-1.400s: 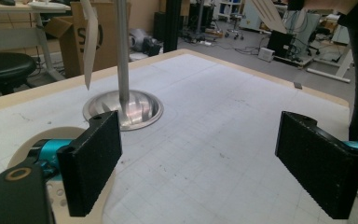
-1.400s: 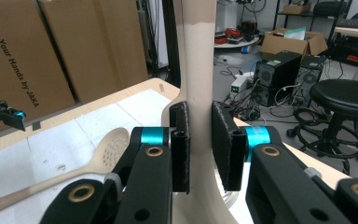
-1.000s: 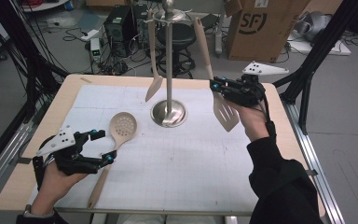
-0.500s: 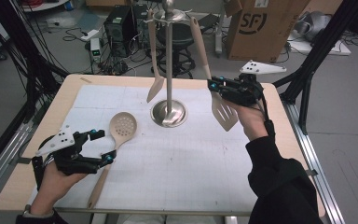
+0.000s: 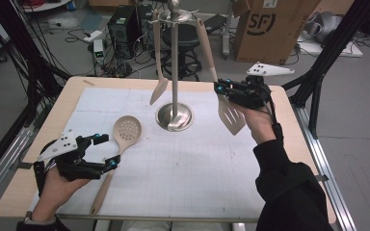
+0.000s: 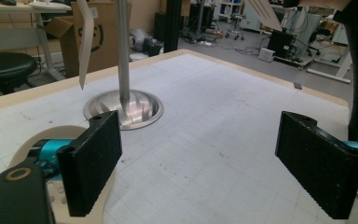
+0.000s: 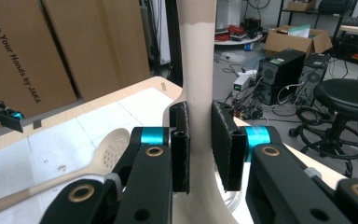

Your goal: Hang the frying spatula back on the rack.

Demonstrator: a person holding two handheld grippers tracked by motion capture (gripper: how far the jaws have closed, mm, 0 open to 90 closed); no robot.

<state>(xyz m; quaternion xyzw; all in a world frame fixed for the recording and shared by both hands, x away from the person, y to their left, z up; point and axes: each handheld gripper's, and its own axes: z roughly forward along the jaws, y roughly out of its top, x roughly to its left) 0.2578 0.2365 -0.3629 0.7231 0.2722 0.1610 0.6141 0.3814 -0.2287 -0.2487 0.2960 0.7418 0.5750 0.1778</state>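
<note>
- Slotted spatula [image 5: 231, 115] hangs from the metal rack [image 5: 174, 117], its handle clamped by the right gripper [image 5: 220, 89].
- Left gripper [image 5: 107, 150], jaws apart, rests near the table's front-left corner beside the perforated spoon [image 5: 126, 130].

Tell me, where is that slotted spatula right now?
In the high view, the slotted spatula hangs from the metal stand on the table's right side, its handle clamped in the right gripper.

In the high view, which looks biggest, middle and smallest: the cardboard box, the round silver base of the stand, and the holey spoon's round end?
1. Cardboard box: biggest, though its top is cut off by the picture's edge.
2. Round silver base.
3. Holey spoon's round end: only slightly smaller than the base, so that ranking is close.
</note>
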